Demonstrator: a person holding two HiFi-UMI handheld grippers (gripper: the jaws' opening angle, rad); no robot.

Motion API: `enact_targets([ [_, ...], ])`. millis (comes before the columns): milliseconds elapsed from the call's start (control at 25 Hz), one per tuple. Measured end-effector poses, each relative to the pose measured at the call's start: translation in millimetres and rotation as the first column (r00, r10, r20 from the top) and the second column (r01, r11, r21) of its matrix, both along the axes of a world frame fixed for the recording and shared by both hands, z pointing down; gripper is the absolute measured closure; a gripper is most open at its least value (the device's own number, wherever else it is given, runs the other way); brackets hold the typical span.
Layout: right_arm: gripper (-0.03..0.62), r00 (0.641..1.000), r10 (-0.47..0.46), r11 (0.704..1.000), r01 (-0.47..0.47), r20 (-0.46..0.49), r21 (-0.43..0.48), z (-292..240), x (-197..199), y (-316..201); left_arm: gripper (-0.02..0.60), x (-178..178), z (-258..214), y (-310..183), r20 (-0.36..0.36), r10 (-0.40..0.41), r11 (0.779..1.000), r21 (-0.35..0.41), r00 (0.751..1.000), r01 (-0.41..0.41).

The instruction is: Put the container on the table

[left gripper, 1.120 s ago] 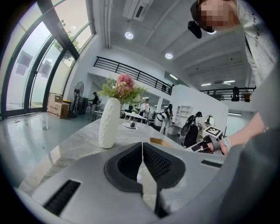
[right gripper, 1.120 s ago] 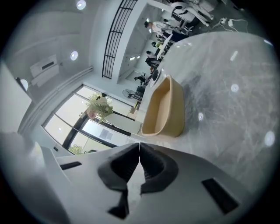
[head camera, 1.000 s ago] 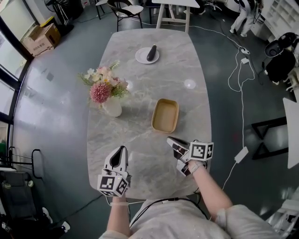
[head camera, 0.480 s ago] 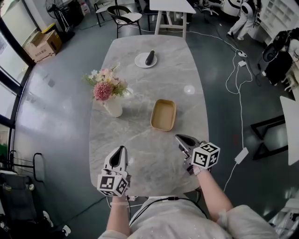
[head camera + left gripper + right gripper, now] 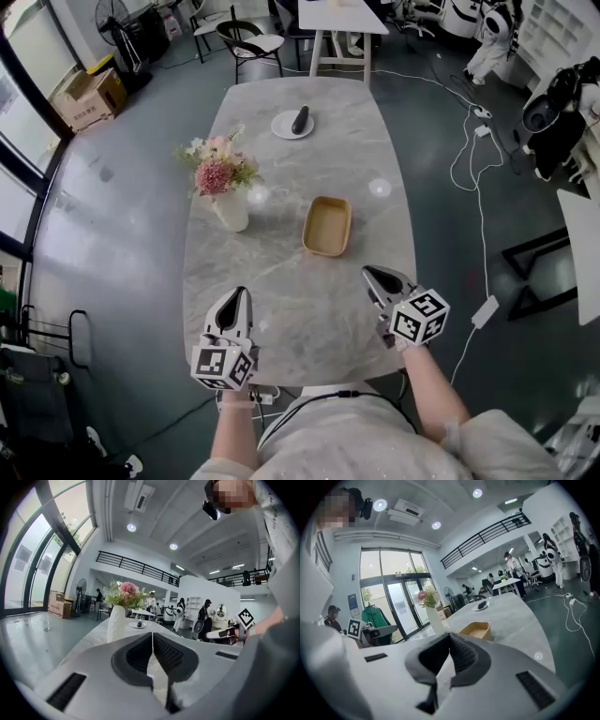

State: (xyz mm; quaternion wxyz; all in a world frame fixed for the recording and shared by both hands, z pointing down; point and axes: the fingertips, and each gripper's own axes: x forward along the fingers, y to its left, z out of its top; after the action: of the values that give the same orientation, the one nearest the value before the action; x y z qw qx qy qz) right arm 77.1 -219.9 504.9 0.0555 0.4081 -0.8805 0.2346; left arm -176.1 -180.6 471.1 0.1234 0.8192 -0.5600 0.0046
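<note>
hovering closed, left tool [image 5: 240, 296] and right tool [image 5: 370, 273] hang near the container [image 5: 327, 226].

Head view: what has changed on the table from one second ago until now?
The right gripper rolled upright and drew back from the tan container, toward the near edge of the table. Nothing was gripped or released. The container, the left gripper and both shut, empty jaws stayed as they were.

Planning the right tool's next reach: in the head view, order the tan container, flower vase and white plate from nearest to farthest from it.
1. Tan container, just ahead of the right tool.
2. Flower vase, across to the left.
3. White plate, at the far end of the table.
</note>
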Motion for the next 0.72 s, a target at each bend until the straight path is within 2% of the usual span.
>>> enact_targets([
  [440,0.586,0.999,0.023,0.989,-0.019,-0.025,0.148,-40,10,12,0.571,-2,-32,7,0.002,0.004,0.997,0.078,1.0,-0.005],
  [720,0.587,0.998,0.043,0.977,-0.033,-0.044,0.209,-54,12,18,0.571,-10,-42,12,0.019,-0.013,0.994,0.104,1.0,0.011],
])
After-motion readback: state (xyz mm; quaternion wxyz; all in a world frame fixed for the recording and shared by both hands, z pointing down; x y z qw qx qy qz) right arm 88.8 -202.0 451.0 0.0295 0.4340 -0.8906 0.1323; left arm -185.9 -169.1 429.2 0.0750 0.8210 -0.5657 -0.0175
